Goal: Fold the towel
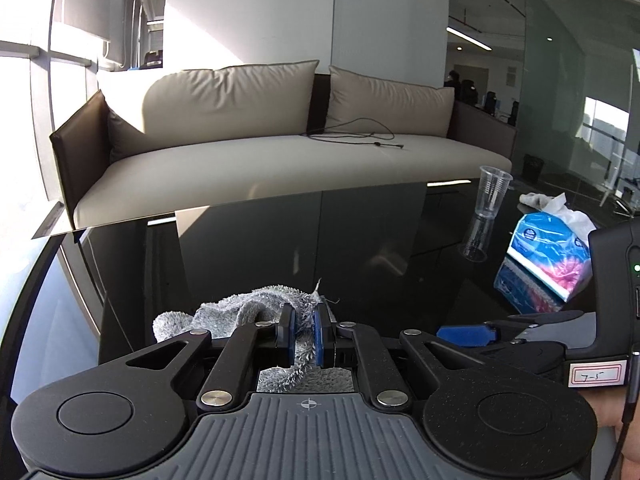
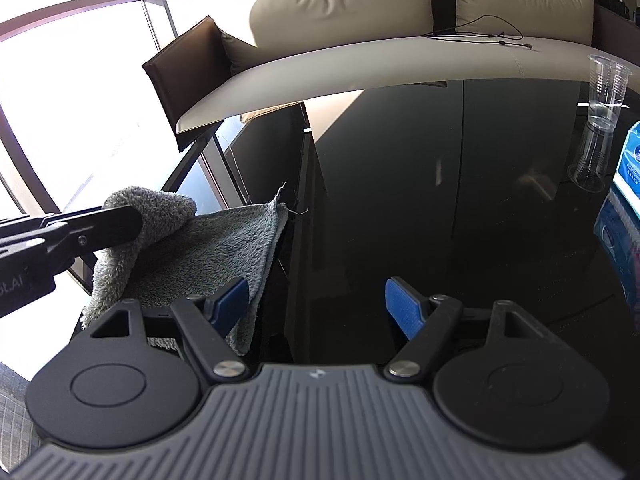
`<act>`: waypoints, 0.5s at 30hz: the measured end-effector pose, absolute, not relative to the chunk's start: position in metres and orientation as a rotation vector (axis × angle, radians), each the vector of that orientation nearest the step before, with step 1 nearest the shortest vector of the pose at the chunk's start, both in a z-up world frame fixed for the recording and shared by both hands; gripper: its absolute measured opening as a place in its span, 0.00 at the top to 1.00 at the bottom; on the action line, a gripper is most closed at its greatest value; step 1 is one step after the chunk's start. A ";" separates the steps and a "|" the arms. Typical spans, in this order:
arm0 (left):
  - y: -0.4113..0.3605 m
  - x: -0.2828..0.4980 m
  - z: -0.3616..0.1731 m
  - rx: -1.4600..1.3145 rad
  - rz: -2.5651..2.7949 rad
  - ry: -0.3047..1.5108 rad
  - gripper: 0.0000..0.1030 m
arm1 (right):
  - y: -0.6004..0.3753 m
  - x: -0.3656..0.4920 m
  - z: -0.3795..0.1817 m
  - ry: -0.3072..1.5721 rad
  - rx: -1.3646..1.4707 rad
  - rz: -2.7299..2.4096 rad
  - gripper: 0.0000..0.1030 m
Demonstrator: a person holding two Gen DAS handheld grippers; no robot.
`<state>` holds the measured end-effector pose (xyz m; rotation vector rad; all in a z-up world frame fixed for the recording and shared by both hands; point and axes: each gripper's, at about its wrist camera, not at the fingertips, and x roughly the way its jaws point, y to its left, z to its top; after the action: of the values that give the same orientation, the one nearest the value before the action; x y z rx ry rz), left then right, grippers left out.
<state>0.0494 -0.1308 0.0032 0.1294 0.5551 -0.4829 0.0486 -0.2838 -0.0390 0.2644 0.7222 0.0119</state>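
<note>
1. The left gripper (image 1: 305, 330) at lower centre pinches a fluffy grey terry towel (image 1: 256, 304) between its blue pads.
2. The right gripper (image 2: 320, 304) gapes wide, holding nothing; the towel hangs at lower left above the glossy black table (image 2: 440, 200).

A beige sofa (image 1: 280, 152) fills twelve o'clock behind the glossy black table (image 1: 360, 248); a clear plastic cup (image 1: 491, 190) and tissue pack (image 1: 548, 256) stand at three o'clock.
</note>
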 end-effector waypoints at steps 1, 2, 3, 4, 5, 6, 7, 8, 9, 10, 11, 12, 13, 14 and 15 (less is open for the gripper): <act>-0.133 0.049 0.001 0.134 -0.487 0.560 0.92 | -0.286 0.049 -0.039 0.722 0.268 0.008 0.24; -0.135 0.048 -0.001 0.138 -0.492 0.564 0.92 | -0.288 0.049 -0.040 0.721 0.272 0.003 0.24; -0.136 0.047 -0.003 0.142 -0.497 0.566 0.92 | -0.290 0.050 -0.040 0.721 0.276 -0.002 0.24; -0.138 0.047 -0.004 0.146 -0.501 0.567 0.92 | -0.291 0.050 -0.040 0.720 0.278 -0.006 0.24; -0.139 0.046 -0.005 0.150 -0.505 0.569 0.92 | -0.293 0.051 -0.041 0.719 0.281 -0.011 0.24; -0.140 0.046 -0.006 0.152 -0.506 0.574 0.92 | -0.295 0.052 -0.041 0.718 0.286 -0.014 0.24; -0.141 0.047 -0.008 0.152 -0.505 0.579 0.92 | -0.297 0.052 -0.041 0.717 0.290 -0.018 0.24; -0.142 0.047 -0.010 0.153 -0.505 0.585 0.92 | -0.299 0.053 -0.041 0.717 0.296 -0.020 0.24; -0.142 0.047 -0.012 0.154 -0.504 0.591 0.92 | -0.300 0.054 -0.042 0.717 0.302 -0.022 0.24; -0.142 0.047 -0.013 0.156 -0.502 0.596 0.92 | -0.301 0.054 -0.042 0.717 0.305 -0.023 0.24; -0.142 0.048 -0.014 0.158 -0.499 0.601 0.92 | -0.302 0.055 -0.042 0.717 0.305 -0.025 0.24; -0.143 0.049 -0.015 0.157 -0.498 0.607 0.92 | -0.303 0.055 -0.042 0.716 0.306 -0.027 0.24; -0.143 0.049 -0.016 0.155 -0.499 0.612 0.91 | -0.304 0.055 -0.042 0.716 0.307 -0.029 0.24; -0.143 0.049 -0.017 0.152 -0.499 0.616 0.91 | -0.304 0.056 -0.042 0.716 0.308 -0.029 0.24; -0.143 0.050 -0.017 0.153 -0.497 0.621 0.91 | -0.305 0.056 -0.042 0.716 0.309 -0.030 0.24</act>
<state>0.0502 -0.1426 -0.0173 0.1534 0.6211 -0.4971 0.0563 -0.3050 -0.0418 0.3090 0.7159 -0.0302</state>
